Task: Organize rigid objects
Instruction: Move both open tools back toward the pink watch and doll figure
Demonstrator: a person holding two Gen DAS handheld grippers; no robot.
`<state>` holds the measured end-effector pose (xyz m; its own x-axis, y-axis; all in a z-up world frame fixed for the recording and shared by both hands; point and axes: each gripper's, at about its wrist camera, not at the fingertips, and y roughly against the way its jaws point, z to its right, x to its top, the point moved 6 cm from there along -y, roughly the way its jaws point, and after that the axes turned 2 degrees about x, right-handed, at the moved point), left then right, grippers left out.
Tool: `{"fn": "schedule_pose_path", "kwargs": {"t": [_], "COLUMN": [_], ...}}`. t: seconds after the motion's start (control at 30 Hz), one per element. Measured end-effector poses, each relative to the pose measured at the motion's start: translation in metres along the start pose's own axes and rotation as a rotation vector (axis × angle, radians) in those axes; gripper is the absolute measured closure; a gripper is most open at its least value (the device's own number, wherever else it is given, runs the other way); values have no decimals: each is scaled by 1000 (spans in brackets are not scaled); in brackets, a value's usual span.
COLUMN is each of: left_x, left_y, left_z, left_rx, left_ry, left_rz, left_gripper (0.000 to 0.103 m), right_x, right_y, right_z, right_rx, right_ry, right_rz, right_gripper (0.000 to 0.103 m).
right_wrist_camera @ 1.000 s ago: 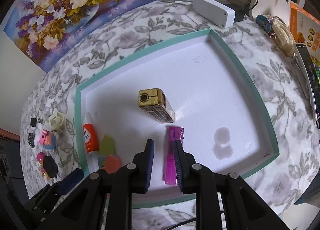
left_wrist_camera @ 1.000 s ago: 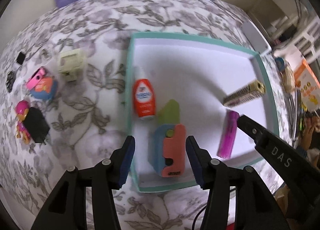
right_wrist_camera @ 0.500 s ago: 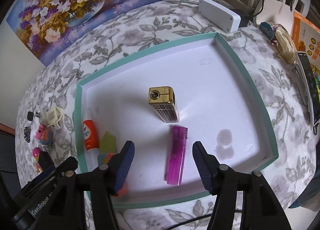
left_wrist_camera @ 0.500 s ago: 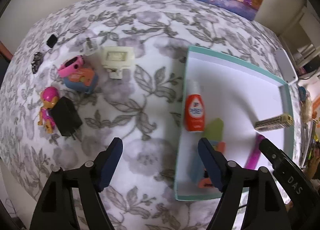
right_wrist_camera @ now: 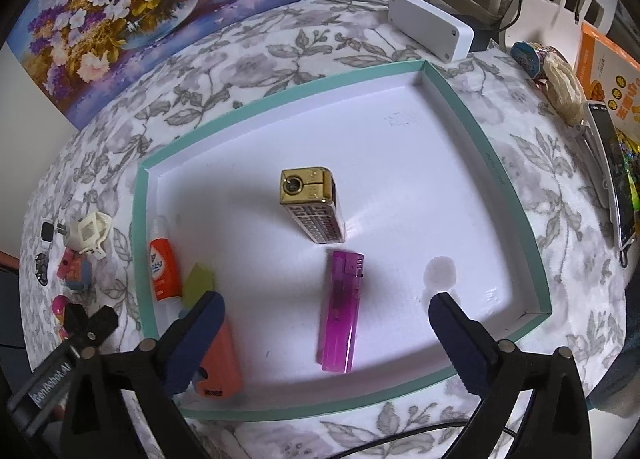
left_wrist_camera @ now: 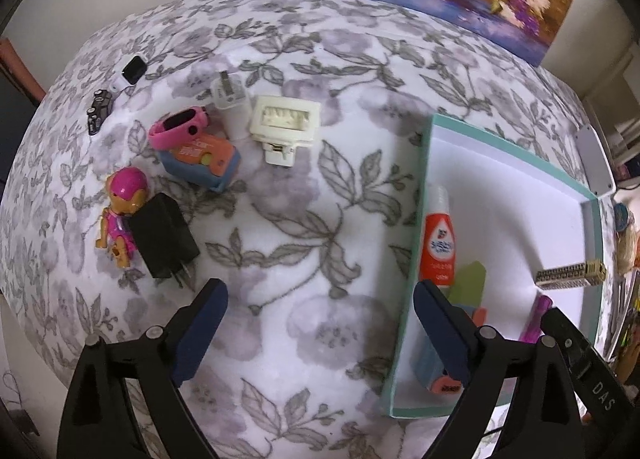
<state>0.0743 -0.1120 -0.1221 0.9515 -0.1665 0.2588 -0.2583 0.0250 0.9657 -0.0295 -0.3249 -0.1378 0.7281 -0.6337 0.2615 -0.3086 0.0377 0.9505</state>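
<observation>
1. Left wrist view: the left tongs (left_wrist_camera: pixel 316 323) stood wide apart and held nothing, over the floral tabletop (left_wrist_camera: pixel 304 195). Only this view showed plainly the loose items ahead and to their left: a black plug adapter (left_wrist_camera: pixel 164 237) touching a pink toy figure (left_wrist_camera: pixel 122 215), a pink wristband (left_wrist_camera: pixel 179 127) atop an orange-and-blue block (left_wrist_camera: pixel 202 163), and a cream fitting (left_wrist_camera: pixel 285 125) beside a white charger (left_wrist_camera: pixel 230 105).
2. To the right of the left tongs lay the teal-rimmed tray (left_wrist_camera: pixel 416 195), with a red-labelled bottle (left_wrist_camera: pixel 439 243) just inside its near wall.
3. Right wrist view: the right tongs (right_wrist_camera: pixel 326 333) were likewise spread wide and empty, over the tray (right_wrist_camera: pixel 496 163). Only here did the tray floor show fully: a purple lighter (right_wrist_camera: pixel 341 311) between the fingers, a gold lighter (right_wrist_camera: pixel 314 203) just beyond it, and an orange-and-blue case (right_wrist_camera: pixel 220 367) partly hidden behind the left finger.
4. Right of the tray, this view alone showed a phone (right_wrist_camera: pixel 612 175) and a white box (right_wrist_camera: pixel 432 25).
</observation>
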Motion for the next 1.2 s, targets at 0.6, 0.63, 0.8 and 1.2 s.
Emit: {"fn": "schedule_pose_path", "kwargs": {"t": [0.6, 0.63, 0.8, 1.2], "left_x": [29, 29, 32, 23], "left_y": [28, 28, 30, 3], "left_z": [-102, -109, -139, -194], "left_rx": [53, 63, 105, 105], "left_ry": [235, 241, 249, 374], "left_rz": [123, 127, 141, 48], "left_gripper": [9, 9, 9, 9], "right_x": [-6, -6, -13, -40], "right_y": [28, 31, 30, -1], "right_z": [-54, -64, -109, -194], "right_rx": [95, 113, 172, 243], "right_ry": [92, 108, 188, 332], "right_rz": [73, 85, 92, 31], "right_gripper": [0, 0, 0, 0]}}
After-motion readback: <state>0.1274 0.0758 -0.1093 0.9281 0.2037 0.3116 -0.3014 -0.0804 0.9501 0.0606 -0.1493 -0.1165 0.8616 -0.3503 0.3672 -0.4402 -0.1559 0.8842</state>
